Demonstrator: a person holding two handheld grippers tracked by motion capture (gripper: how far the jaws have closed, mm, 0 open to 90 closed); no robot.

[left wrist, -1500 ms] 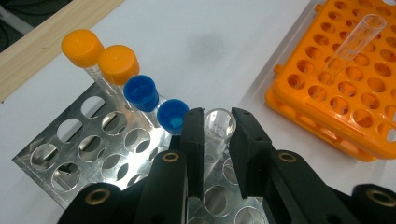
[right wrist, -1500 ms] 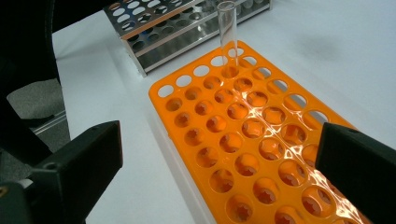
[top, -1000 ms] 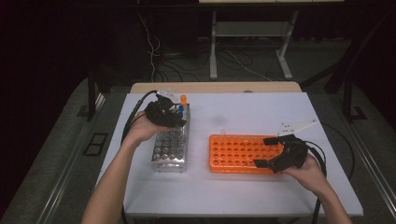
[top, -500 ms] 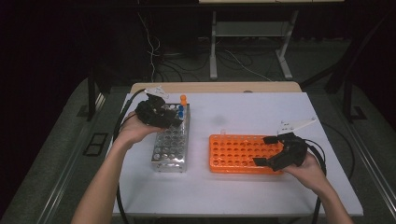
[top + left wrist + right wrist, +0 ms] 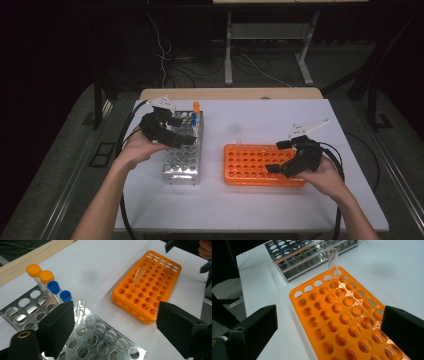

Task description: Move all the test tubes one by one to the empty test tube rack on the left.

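High view: left gripper [image 5: 176, 131] over metal rack [image 5: 183, 159], jaws just opened, nothing between; right gripper [image 5: 281, 156] released at orange rack [image 5: 260, 165].
Left gripper view: clear tube [image 5: 80, 308] upright in metal rack beside blue-capped tubes [image 5: 60, 292].
Right gripper view: empty tube [image 5: 332, 263] standing in orange rack's far row.

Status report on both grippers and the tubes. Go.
Left gripper open, jaws just opened, above metal rack beside clear tube. Right gripper open over orange rack; one clear tube standing there. Nothing blocking.
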